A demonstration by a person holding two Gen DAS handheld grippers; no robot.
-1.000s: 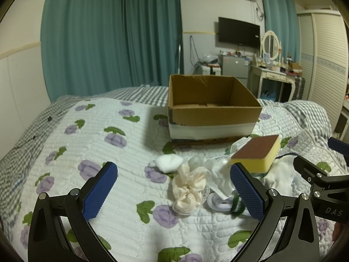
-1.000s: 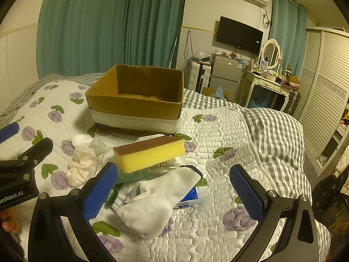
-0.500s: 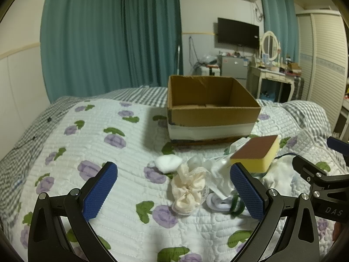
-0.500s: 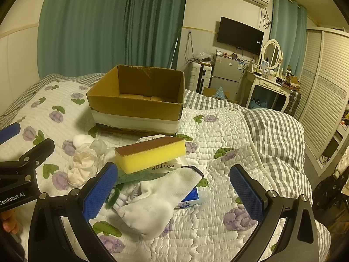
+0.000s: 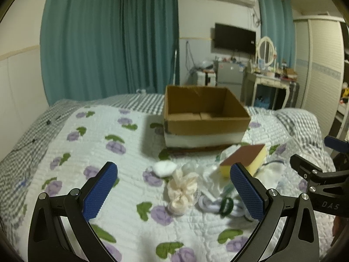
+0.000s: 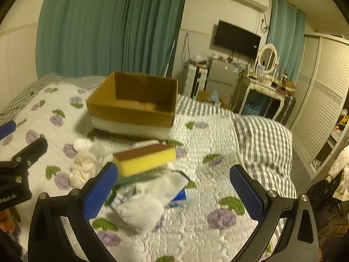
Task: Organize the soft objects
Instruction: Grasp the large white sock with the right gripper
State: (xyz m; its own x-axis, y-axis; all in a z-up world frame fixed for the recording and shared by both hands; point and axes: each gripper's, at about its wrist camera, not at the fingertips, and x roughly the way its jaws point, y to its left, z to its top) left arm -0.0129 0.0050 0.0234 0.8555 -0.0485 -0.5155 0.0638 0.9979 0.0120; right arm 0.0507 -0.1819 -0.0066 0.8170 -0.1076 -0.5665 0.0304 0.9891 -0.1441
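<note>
Yellow sponge (image 6: 145, 159) atop soft pile, before open cardboard box (image 6: 133, 107).

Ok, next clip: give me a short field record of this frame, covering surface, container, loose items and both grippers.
surface: quilted floral bedspread on a bed
container: open cardboard box, nothing visible inside
loose items: yellow sponge with brown top resting on the pile; white sock; cream fabric bundle; white cotton ball
pile position: on the bedspread in front of the box
left gripper: fingers wide apart, holding nothing, aimed toward the cream bundle
right gripper: fingers wide apart, holding nothing, above the sock
image quality: some motion blur
</note>
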